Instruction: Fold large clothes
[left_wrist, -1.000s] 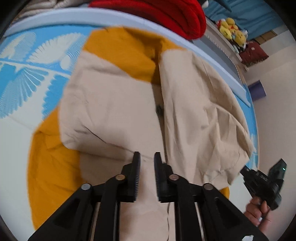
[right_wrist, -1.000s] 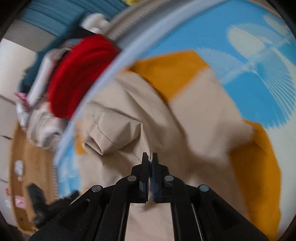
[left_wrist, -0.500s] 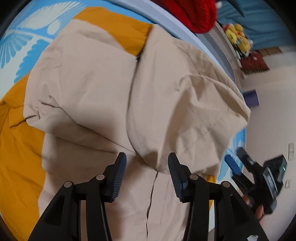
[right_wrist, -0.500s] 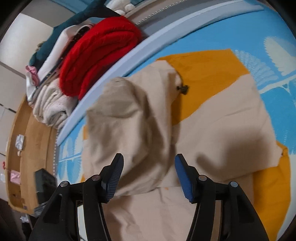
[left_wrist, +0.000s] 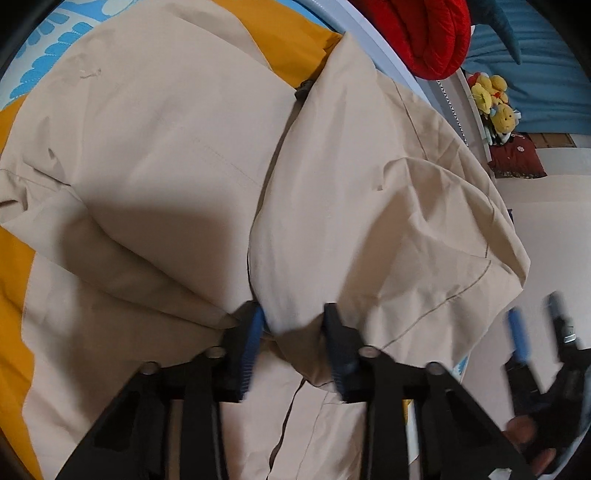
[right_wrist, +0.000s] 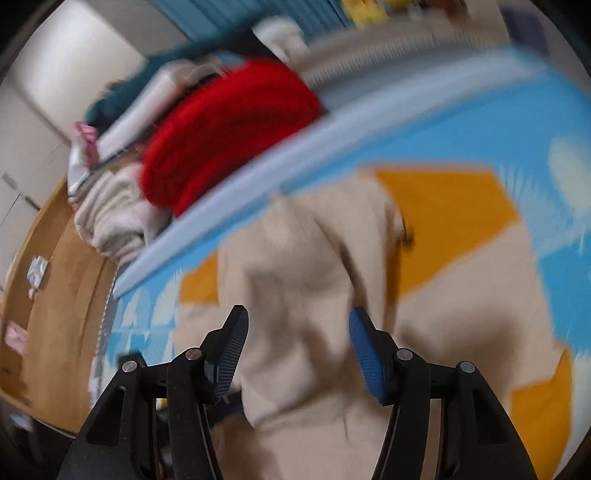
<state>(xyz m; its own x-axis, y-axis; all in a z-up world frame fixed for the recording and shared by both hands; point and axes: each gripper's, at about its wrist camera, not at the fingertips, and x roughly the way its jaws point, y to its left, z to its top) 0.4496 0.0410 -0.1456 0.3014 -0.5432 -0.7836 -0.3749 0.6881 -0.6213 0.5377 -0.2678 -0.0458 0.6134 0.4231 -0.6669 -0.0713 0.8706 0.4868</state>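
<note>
My left tongs (left_wrist: 293, 332) are spread, with a bulging fold of the beige garment (left_wrist: 177, 147) sitting between the two fingers; the blue pad (left_wrist: 253, 343) on one side touches the cloth, but I can't tell if the other does. Nothing pinched. The garment lies on the mat (left_wrist: 48, 55), blue with white feather pattern, its orange lining (left_wrist: 291, 29) showing at the top and along the left edge. A small dark toggle (left_wrist: 303, 88) sits at the neck where the two folded halves meet.

My right tongs (right_wrist: 295, 354) are spread wide too, above the folded beige sleeve (right_wrist: 303, 295), holding nothing; this view is motion-blurred. In the left view the right tongs (left_wrist: 537, 325) show at the far right, off the garment edge, fingers apart.

Past the mat's pale border: a red knit (right_wrist: 229, 125), a cream blanket (right_wrist: 107, 218), a wooden floor (right_wrist: 55, 280), and yellow plush toys (left_wrist: 493, 99).
</note>
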